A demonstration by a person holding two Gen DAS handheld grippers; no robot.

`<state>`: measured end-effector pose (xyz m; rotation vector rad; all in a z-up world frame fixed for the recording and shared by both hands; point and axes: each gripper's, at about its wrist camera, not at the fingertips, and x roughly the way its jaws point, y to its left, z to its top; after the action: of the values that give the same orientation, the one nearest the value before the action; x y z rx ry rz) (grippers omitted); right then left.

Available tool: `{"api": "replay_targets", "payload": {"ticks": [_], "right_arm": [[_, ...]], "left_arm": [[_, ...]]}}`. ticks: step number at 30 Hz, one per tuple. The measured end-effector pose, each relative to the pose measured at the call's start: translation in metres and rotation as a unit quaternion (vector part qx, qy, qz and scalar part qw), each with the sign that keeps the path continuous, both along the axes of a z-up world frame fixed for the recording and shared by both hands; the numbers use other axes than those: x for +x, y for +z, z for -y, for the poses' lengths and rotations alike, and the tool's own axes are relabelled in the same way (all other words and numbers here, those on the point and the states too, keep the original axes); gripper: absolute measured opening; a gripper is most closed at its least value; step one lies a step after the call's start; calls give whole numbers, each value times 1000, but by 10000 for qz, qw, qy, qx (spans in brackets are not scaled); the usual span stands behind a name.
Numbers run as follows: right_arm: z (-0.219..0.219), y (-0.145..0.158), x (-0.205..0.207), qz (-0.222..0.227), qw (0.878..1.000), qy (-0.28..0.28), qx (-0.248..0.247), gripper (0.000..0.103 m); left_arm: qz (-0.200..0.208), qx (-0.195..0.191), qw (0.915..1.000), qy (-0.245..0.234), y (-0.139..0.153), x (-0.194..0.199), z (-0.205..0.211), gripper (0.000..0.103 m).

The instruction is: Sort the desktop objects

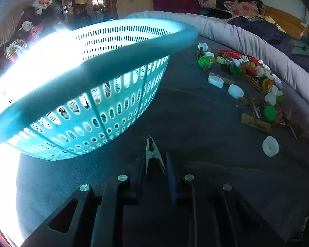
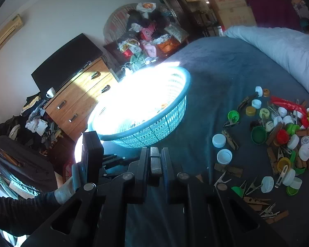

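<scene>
Both grippers carry a clip beside the basket on the bed.

The left gripper (image 1: 154,160) has its fingers pinching a metal clip (image 1: 153,154) just beside the turquoise basket (image 1: 105,107); the right gripper (image 2: 154,160) has its fingers pinching a wooden clothespin (image 2: 155,161) near the same basket (glaring in sunlight). A heap of bottle caps and clips (image 2: 282,135) lies on the blue bedcover (image 2: 216,65), well apart from the basket.

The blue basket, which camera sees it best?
The right wrist view: the whole basket shows there, rim and wall, though sun glare whitens its inside. The left wrist view is too close and cuts it off.
</scene>
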<state>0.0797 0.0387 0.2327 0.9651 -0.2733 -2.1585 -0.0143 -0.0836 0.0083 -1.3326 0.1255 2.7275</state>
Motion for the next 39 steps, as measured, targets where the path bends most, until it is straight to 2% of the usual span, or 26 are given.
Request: {"api": "replay_targets", "payload": {"ticks": [4,10,13,16,22,27,31,39], "right_arm": [[-2,15,6,-264,9996,-102,98,13],[4,43,17,-690,9973,-116,204,13],[7,57,17,-725,9973,-58,23,13],[14,72,5,-765,9970,-69,-77,13],[56,112,-42,-1000,9949,155,39,13],[105,131,-88,-996,9937,394,329,13],[140,132,-113,-846,9938,550,458,13],[173,115,-122,-709,9926,740,649,13]], "left_arm": [[-592,170,9981,-53,43,23,-10,21],[-1529,164,9881,-15,120,37,-18,21],[-1708,215,9850,97,152,36,0,21],[-1811,139,9829,300,171,37,25,21],[-1345,220,9863,929,178,-1,74,21],[-901,342,9856,1390,181,-37,104,21],[-731,500,9858,1429,187,-50,119,21],[-551,575,9866,1425,172,-60,119,21]]}}
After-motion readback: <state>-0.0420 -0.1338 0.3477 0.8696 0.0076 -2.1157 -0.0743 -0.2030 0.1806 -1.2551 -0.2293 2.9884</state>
